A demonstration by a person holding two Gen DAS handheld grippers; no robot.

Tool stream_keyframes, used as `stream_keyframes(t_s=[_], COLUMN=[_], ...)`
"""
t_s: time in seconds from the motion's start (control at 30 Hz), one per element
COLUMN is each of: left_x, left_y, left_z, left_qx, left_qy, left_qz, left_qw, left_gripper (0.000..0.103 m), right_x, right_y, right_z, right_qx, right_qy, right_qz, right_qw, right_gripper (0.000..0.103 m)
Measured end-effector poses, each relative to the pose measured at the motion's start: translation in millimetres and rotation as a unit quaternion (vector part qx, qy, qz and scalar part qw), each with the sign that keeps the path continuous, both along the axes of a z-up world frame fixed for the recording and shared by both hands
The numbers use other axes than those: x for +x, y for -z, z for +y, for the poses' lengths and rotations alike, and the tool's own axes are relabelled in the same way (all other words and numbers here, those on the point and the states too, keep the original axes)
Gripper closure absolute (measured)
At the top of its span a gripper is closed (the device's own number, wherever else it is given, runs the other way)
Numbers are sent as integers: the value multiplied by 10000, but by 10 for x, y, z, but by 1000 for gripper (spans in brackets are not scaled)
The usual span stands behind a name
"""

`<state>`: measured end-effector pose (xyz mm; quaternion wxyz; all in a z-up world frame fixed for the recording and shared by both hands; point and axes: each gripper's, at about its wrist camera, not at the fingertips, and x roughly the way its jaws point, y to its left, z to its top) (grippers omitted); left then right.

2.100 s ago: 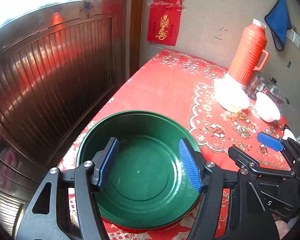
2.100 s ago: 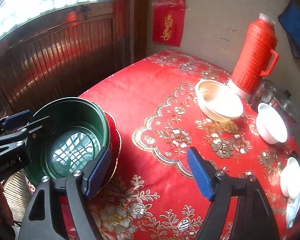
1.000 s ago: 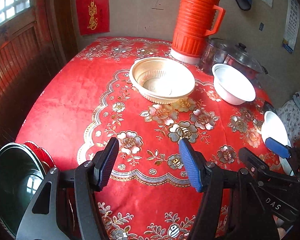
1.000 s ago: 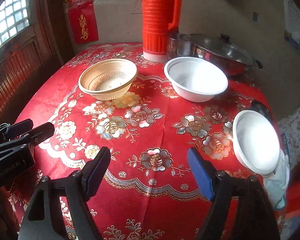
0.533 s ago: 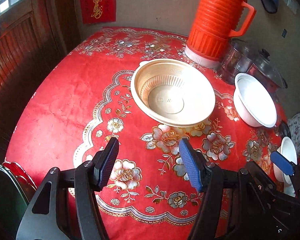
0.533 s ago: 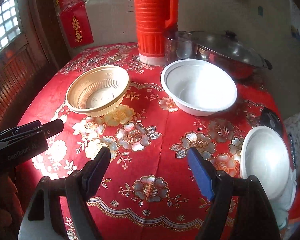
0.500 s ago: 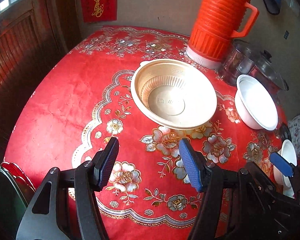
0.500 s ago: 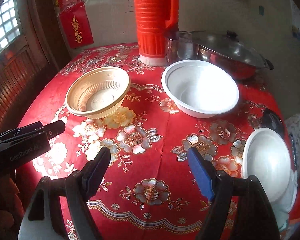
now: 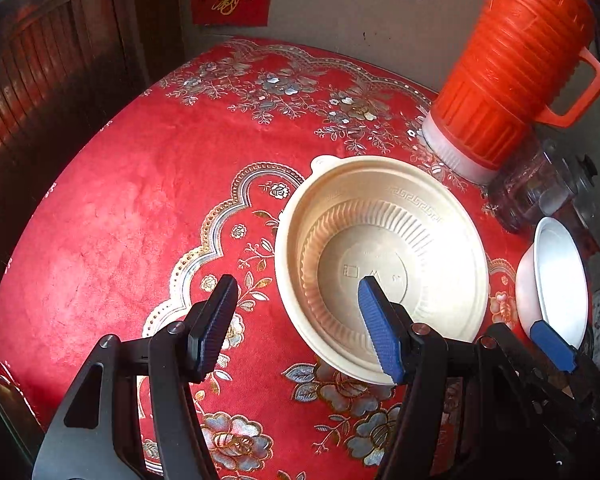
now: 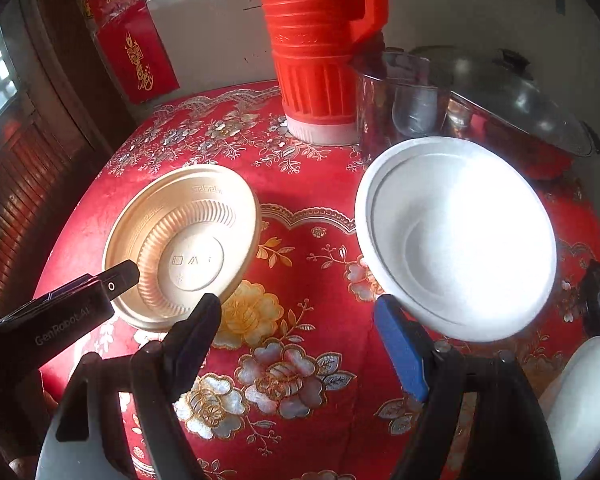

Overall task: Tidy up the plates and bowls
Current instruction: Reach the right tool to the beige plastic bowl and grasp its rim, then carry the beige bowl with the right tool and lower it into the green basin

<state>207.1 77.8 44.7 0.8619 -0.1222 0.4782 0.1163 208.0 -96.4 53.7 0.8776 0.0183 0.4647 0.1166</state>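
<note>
The left gripper (image 9: 296,316) hangs over the table (image 9: 140,208) with its jaws parted and nothing between the pads — one blue pad shows over the inside of the beige bowl (image 9: 384,260), the other dark pad over the red floral cloth to the bowl's left, so the near-left rim lies between them without being pressed. That ribbed beige bowl sits upright toward the middle of the table, just in front of the orange thermos (image 9: 508,68) standing at the far edge. The right gripper (image 10: 296,340) is likewise open and empty, its blue pad close to the near rim of the white bowl (image 10: 460,236); whether it touches cannot be told. The white bowl stands upright toward the table's right side, in front of a clear glass jug (image 10: 400,108) and a lidded steel pot (image 10: 512,100) at the far right edge. A second white dish (image 10: 584,396) lies at the near right edge — partly cut off by the frame. The two bowls are apart, with bare cloth between them.
</note>
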Motion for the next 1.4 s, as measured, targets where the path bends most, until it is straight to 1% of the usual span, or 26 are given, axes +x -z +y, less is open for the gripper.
stream_keyframes(t_s=[0.1, 0.37, 0.53, 0.57, 0.63, 0.67, 0.7, 0.73, 0.77, 0.8, 0.83, 0.9, 1.07, 1.13, 1.3, 1.4], left_x=[74, 228, 286, 290, 299, 301, 296, 292, 290, 287, 279, 250, 83, -11, -276, -423], left_y=[26, 171, 240, 252, 272, 277, 280, 280, 280, 278, 274, 264, 156, 95, -18, -36], left_z=[23, 100, 110, 103, 97, 96, 99, 99, 93, 79, 62, 21, -23, -41, -95, -133], left_qx=[74, 174, 164, 128, 108, 129, 125, 112, 103, 98, 125, 198, 269, 298, 266, 219], left_qy=[-62, -167, -162, -133, -104, -102, -100, -84, -40, 7, 42, 100, 210, 270, 444, 529], left_qz=[3, 208, 273, 280, 263, 265, 253, 241, 248, 263, 276, 295, 185, 140, 80, 71], left_qw=[10000, 9995, 9994, 9994, 9995, 9995, 9996, 9996, 9996, 9996, 9995, 9993, 9992, 9991, 9986, 9983], left_gripper=[40, 40, 40, 40, 40, 40, 43, 46, 52, 56, 58, 71, 72, 76, 76, 76], right_x=[120, 353, 420, 428, 441, 445, 447, 447, 441, 430, 414, 363, 208, 137, -72, -233], right_y=[32, 184, 228, 234, 245, 244, 246, 247, 247, 241, 236, 218, 144, 114, 41, -14], right_z=[77, 282, 337, 350, 363, 355, 349, 350, 349, 352, 362, 386, 392, 365, 326, 296], right_qx=[-33, -93, -63, -77, -81, -43, -41, -59, -37, -2, -26, -59, -100, -74, -56, -72], right_qy=[-68, -231, -293, -310, -334, -329, -319, -331, -360, -384, -401, -464, -531, -525, -540, -552], right_qz=[47, 178, 145, 150, 151, 147, 159, 169, 173, 167, 158, 127, 46, 41, 19, -35], right_qw=[10000, 9995, 9994, 9994, 9993, 9993, 9994, 9993, 9992, 9991, 9991, 9988, 9985, 9986, 9985, 9984], right_gripper=[24, 24, 25, 28, 48, 65, 71, 73, 78, 80, 80, 81, 81, 81, 81, 81])
